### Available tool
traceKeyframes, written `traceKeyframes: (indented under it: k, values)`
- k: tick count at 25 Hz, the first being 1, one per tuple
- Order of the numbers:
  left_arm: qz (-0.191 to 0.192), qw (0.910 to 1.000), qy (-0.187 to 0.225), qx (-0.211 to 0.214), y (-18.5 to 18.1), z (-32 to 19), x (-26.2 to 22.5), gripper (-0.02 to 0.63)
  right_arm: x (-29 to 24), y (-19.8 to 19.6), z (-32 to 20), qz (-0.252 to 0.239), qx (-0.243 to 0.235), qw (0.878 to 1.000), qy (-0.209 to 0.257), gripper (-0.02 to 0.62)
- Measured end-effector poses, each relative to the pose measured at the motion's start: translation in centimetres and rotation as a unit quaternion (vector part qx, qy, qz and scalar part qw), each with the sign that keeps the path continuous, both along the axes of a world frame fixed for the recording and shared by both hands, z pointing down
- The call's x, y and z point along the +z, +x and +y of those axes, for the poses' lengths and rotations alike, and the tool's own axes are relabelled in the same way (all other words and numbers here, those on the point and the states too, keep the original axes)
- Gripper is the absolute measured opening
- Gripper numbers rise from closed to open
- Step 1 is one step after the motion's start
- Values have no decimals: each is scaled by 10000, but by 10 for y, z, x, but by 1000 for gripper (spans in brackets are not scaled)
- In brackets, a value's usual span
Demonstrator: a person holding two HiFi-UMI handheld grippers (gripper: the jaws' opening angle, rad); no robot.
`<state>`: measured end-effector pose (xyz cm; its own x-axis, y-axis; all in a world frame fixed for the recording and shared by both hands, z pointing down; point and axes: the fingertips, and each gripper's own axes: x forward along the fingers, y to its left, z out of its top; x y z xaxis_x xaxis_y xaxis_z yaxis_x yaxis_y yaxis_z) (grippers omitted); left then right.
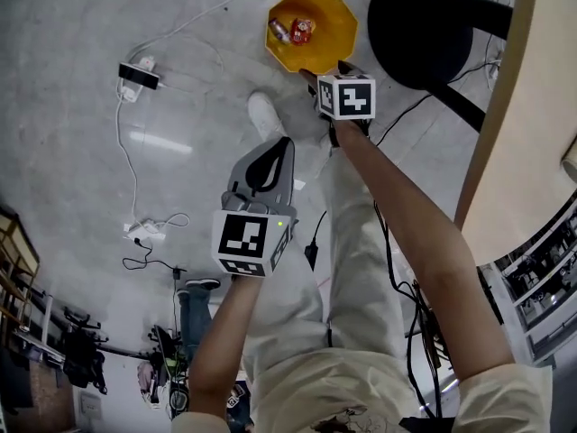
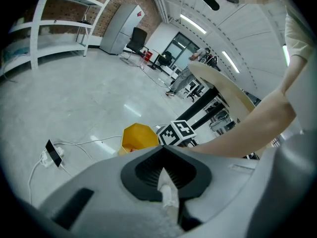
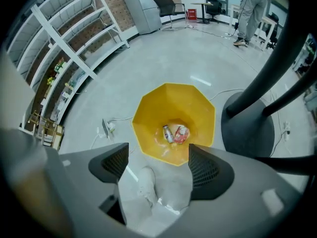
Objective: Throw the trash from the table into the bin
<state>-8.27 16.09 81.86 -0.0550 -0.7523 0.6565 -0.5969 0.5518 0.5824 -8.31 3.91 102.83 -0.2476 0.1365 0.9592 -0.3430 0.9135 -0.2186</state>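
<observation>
A yellow bin [image 1: 335, 18] stands on the floor ahead of my feet, holding a small bottle [image 1: 279, 31] and a red wrapper [image 1: 302, 31]. My right gripper [image 1: 317, 72] hangs just over the bin's near rim and points steeply down. In the right gripper view its jaws [image 3: 158, 165] stand wide open with nothing between them; the bin [image 3: 158, 108], the bottle [image 3: 167, 133] and the wrapper [image 3: 181, 134] lie just beyond. My left gripper [image 1: 270, 156] is nearer me and to the left, short of the bin. It is shut [image 2: 166, 175] on a white scrap of paper [image 2: 167, 190].
A black round stool base [image 1: 419, 25] sits right beside the bin. The wooden table edge [image 1: 505, 106] runs along the right. A power strip [image 1: 137, 75] with white cables lies on the floor to the left. My white shoe [image 1: 266, 115] is just short of the bin.
</observation>
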Motion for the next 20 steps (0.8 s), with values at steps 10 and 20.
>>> traceKeyframes:
  k: [10,20]
  values:
    - [-328,9984,253,-383,-2,5,-109,5,-115,13,54,-141,-444,9972,-579,357]
    - [-756,9961,318,-318,5,21,-216,6,-289,-4,89,-1154,-466,9791,-1611,340]
